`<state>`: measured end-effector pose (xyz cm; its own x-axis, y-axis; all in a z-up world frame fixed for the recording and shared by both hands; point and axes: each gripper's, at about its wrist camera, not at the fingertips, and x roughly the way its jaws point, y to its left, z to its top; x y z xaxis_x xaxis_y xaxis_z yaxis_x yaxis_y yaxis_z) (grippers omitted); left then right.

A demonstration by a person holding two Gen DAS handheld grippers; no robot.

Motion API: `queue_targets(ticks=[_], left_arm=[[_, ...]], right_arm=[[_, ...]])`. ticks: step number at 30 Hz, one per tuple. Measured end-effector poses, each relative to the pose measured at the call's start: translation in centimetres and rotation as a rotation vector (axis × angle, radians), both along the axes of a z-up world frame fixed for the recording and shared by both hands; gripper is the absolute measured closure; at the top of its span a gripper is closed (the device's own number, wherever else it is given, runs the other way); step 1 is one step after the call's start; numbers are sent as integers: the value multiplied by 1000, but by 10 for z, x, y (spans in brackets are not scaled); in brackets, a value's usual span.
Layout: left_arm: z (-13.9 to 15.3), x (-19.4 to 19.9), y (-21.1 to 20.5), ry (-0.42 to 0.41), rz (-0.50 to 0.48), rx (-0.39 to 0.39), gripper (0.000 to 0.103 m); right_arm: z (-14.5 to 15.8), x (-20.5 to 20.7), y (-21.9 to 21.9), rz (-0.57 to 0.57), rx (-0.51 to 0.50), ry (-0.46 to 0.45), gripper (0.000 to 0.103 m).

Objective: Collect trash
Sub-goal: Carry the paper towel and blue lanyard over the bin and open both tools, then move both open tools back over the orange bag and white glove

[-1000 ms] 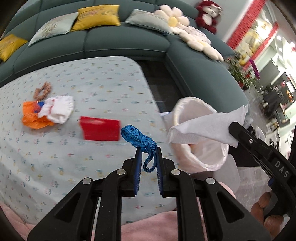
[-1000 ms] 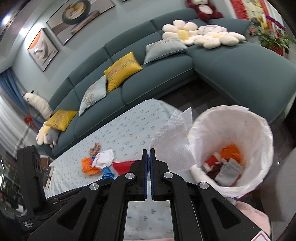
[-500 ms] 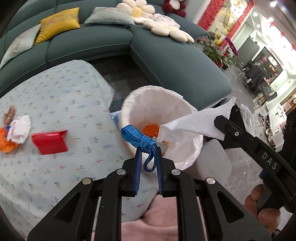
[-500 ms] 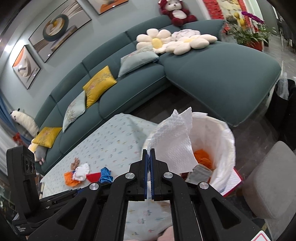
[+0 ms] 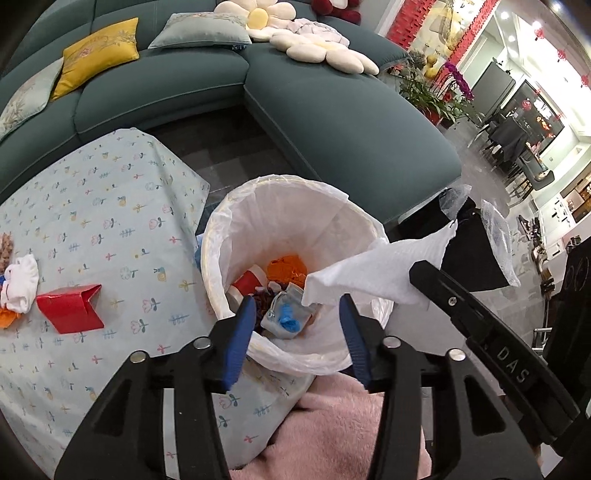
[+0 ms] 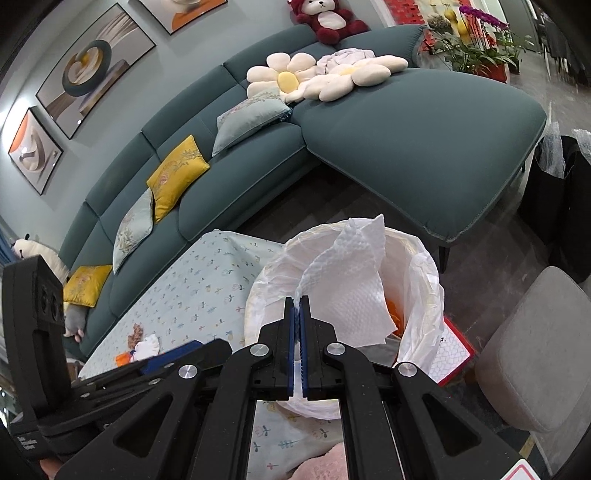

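Pretty clearly a home living room: big teal sectional sofa (image 6: 332, 147) with yellow cushions (image 6: 177, 173) and flower pillows (image 6: 284, 81), a teddy bear (image 6: 325, 18) on top, framed art (image 6: 92, 59) on the wall, potted orchids (image 5: 454, 79) off toward a dining area.

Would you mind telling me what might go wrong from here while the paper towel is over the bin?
1. The right claw pinches only a corner of the paper towel, which hangs near the rim of the bin; released now, it may drape over the edge.
2. The left claw, its jaws just opened and empty, sits close above the rim and could snag the thin liner.
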<state>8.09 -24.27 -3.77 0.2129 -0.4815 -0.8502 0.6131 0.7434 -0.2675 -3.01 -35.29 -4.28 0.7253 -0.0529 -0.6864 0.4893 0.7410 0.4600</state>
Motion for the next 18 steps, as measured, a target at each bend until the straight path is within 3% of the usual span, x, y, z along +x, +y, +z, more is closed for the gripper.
queue_targets(ticks=[6,12,15,18], left_arm=[[-5,6,13,16,53,9,50],[-5,12,42,10,124,9,40],[-4,17,58,11,168,17,37],[-3,20,74,8,198,17,37]], right_arm=[[-2,13,2,24,3,12,99],[-1,25,13,37,-22,27,86],[3,28,21,42,-37,25,69],[8,30,29,51,-45,22,66]])
